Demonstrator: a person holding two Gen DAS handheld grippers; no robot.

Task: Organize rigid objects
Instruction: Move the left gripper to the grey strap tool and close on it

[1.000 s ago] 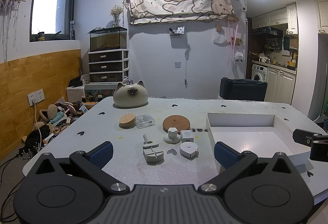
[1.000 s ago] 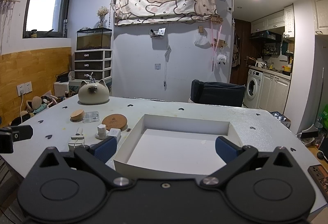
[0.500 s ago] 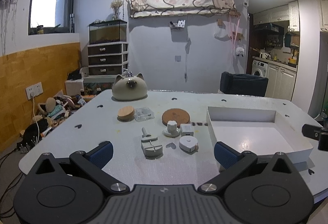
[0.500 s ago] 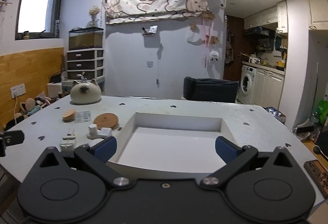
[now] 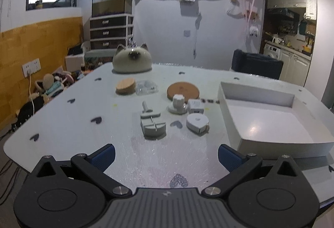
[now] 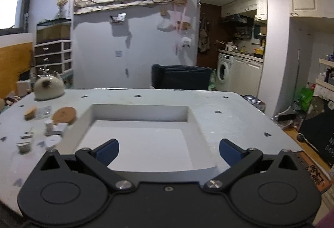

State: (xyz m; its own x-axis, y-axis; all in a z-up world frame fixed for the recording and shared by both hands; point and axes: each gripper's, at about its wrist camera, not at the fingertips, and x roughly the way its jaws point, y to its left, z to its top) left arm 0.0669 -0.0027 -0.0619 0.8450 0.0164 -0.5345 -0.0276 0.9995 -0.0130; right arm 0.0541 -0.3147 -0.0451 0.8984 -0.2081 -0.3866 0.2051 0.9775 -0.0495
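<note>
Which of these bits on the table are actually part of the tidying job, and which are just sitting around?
Likely part of the job:
white tray
grey clamp tool
tape measure
small white box
white knob
cork coaster
wooden lid
clear case

Probably just there:
cat ornament
dark chair
drawer unit

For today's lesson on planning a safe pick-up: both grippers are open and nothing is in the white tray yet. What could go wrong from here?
1. The charger cube, the small stand and the tape measure sit close together, so the open left gripper may knock one while closing on another.
2. The white tray has a raised wall, which a low carry could catch.
3. The right gripper hangs over the tray and could get in the way.
</note>
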